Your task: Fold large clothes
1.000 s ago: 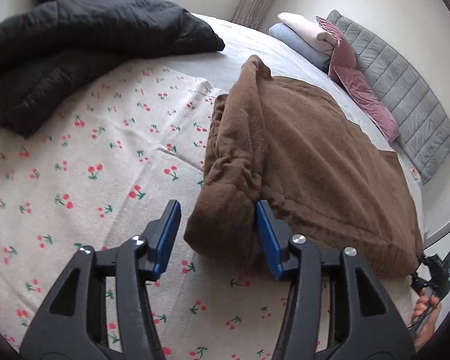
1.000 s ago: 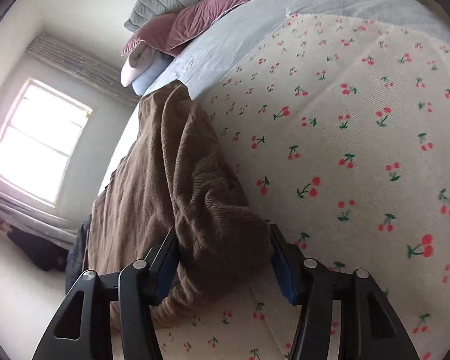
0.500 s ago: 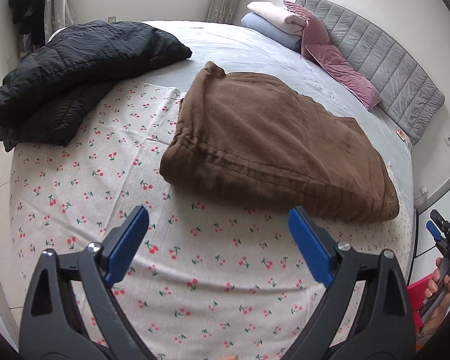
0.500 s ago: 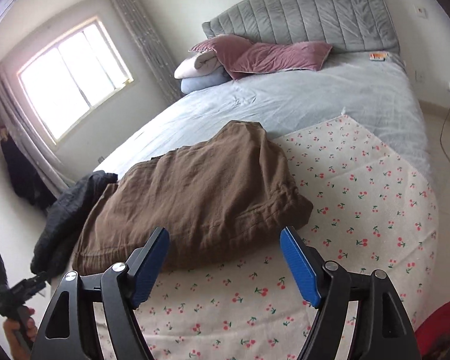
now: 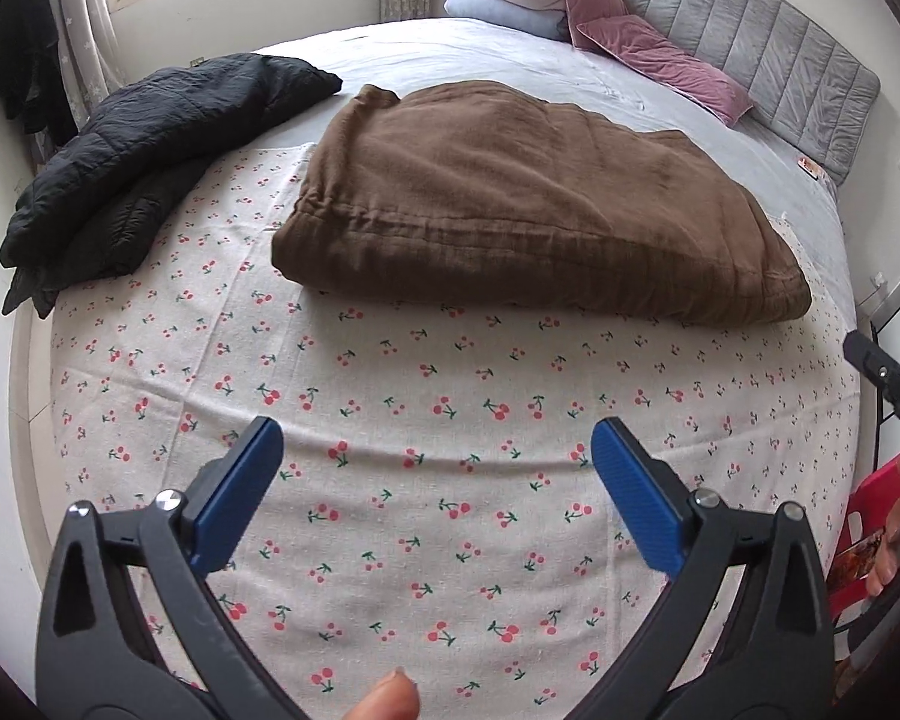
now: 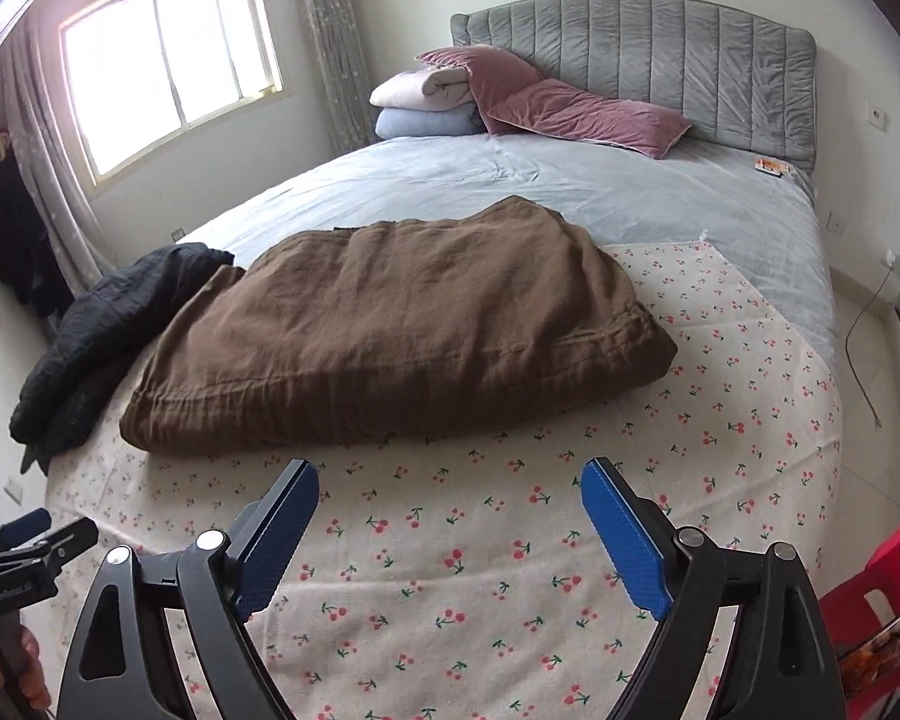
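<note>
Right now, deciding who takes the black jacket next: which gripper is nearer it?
Left. The left gripper hovers open nearer the black jacket; the right gripper hovers open farther across the cherry-print sheet.

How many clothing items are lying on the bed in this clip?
2: a folded brown garment in the middle, partly on the cherry-print sheet, and a black jacket at the window-side edge. Others may be hidden.

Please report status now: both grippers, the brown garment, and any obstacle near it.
Left gripper open, empty. Right gripper open, empty. Brown garment folded, lying on cherry-print sheet. Black jacket beside it, at its left end.
</note>
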Motion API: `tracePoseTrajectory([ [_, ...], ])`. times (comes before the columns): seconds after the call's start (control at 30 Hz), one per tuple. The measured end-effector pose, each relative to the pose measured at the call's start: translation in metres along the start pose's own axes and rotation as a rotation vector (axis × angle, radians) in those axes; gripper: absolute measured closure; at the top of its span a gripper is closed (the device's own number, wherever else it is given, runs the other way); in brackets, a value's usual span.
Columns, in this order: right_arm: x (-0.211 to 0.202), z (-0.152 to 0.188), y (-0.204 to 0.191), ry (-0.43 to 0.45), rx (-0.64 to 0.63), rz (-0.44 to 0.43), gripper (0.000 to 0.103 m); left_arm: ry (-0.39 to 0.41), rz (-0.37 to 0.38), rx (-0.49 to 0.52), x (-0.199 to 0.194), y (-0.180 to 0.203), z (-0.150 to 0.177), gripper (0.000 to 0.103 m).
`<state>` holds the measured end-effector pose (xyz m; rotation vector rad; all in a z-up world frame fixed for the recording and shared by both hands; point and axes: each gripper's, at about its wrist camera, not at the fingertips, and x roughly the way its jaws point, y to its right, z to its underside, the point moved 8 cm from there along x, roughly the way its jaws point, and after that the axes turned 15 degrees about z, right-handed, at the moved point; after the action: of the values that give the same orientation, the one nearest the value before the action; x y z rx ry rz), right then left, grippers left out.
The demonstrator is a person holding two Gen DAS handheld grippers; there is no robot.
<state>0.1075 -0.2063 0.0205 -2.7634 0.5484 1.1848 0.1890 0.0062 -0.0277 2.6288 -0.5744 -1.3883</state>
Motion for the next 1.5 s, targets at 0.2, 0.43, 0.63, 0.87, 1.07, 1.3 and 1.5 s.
tracePoseTrajectory([
  [0.2, 0.032, 0.04, -0.029, -0.039, -0.058, 0.018, 0.012, -0.015, -0.044, 0.061, 0.032, 0.021, 0.018, 0.001],
  [0.43, 0.042, 0.061, -0.038, -0.064, -0.142, 0.052, 0.012, -0.078, -0.065, 0.085, 0.058, 0.031, 0.037, 0.001],
  [0.63, 0.033, 0.062, -0.042, -0.052, -0.15, 0.048, 0.012, -0.068, -0.069, 0.076, 0.054, 0.034, 0.04, 0.001],
  [0.87, 0.034, 0.064, -0.042, -0.079, -0.124, 0.03, 0.012, -0.054, -0.076, 0.082, 0.048, 0.035, 0.04, 0.001],
  [1.07, 0.035, 0.065, -0.042, -0.083, -0.119, 0.029, 0.012, -0.058, -0.07, 0.075, 0.049, 0.034, 0.04, 0.001],
  [1.3, 0.037, 0.068, -0.044, -0.099, -0.113, 0.02, 0.012, -0.063, -0.061, 0.069, 0.049, 0.034, 0.04, 0.001],
  [1.5, 0.037, 0.068, -0.044, -0.1, -0.114, 0.019, 0.012, -0.065, -0.057, 0.07, 0.049, 0.035, 0.04, 0.001],
])
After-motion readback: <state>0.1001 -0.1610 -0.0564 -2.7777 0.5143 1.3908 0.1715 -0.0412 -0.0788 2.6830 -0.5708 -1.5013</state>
